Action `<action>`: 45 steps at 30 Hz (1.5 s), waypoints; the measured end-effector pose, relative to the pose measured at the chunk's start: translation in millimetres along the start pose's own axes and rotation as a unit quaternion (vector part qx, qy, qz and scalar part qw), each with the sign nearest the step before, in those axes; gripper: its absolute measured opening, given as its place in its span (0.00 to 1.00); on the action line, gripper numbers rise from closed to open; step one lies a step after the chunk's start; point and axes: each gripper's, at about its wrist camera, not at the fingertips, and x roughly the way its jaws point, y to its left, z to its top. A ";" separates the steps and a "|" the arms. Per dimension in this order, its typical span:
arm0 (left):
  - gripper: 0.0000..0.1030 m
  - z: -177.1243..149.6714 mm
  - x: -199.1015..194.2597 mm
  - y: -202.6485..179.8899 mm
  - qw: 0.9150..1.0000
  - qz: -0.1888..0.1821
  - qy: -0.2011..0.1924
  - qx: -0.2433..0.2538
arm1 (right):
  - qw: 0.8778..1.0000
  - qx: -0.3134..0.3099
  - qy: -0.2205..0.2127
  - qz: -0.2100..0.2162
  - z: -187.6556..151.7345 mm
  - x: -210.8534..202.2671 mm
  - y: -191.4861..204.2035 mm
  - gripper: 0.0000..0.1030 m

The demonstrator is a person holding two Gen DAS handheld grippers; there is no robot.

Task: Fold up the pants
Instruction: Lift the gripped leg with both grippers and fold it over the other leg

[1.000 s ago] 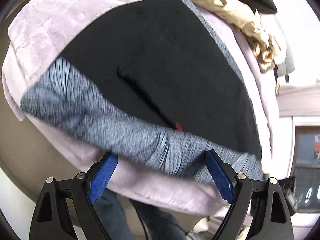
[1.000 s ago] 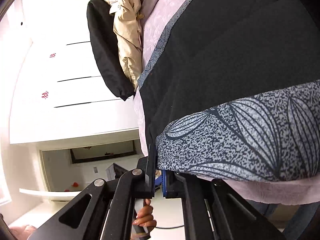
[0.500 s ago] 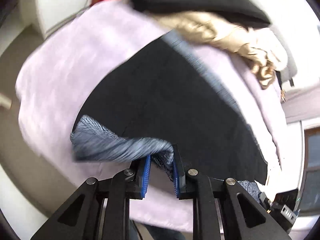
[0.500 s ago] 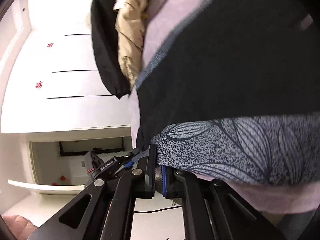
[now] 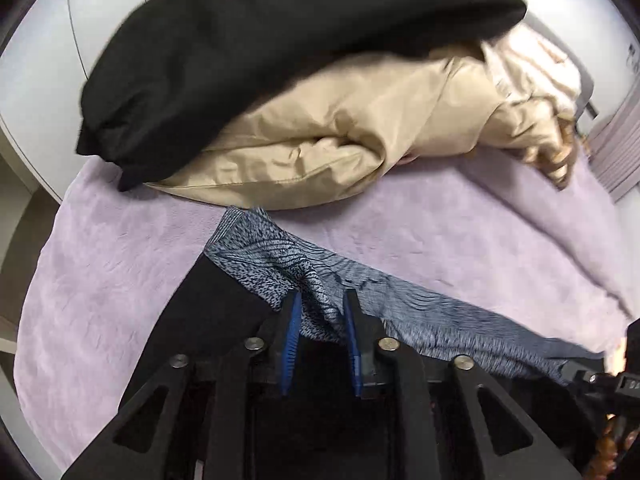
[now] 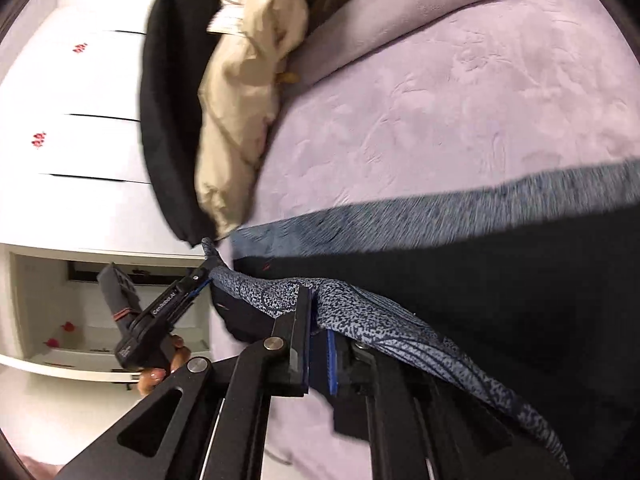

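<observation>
On bed [image 5: 460,232] (lilac cover), black and beige coats [image 5: 320,132] piled at far side; black pants [image 6: 500,280] lie nearer, patterned grey waistband [image 5: 440,320] lifted. Left claw [image 5: 320,300] clamps waistband; right claw [image 6: 316,308] clamps it too.

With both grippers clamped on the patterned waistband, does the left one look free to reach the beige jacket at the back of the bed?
Probably not yet. The left gripper is shut on the waistband; nothing lies between it and the beige jacket but bare blanket.

Bedroom: lilac bedspread [image 5: 400,232], white wardrobe [image 6: 80,128].
</observation>
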 end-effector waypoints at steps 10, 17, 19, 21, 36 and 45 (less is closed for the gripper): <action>0.67 -9.3 -35.3 7.3 0.997 0.056 -0.027 0.045 | 0.999 -0.042 -0.023 -0.017 6.2 -11.7 20.3 0.71; 0.67 -52.6 24.5 -34.6 0.989 0.100 0.020 0.111 | 0.983 -0.075 0.015 -0.164 -12.5 17.8 -4.9 0.40; 0.67 -55.3 18.9 -41.9 0.986 0.101 0.021 0.131 | 0.986 -0.042 -0.006 -0.159 -10.2 5.1 -20.1 0.40; 0.67 -57.7 11.5 -45.0 0.985 0.087 0.035 0.144 | 0.993 -0.010 -0.033 -0.117 -15.2 -31.5 -28.7 0.40; 0.67 -193.9 -30.2 -272.3 0.919 -0.188 0.151 0.313 | 0.949 0.238 -0.182 -0.100 -241.0 -258.9 -167.6 0.65; 0.67 -223.8 -15.4 -316.4 0.912 -0.169 0.167 0.334 | 0.940 0.307 -0.147 -0.037 -310.4 -261.1 -250.5 0.65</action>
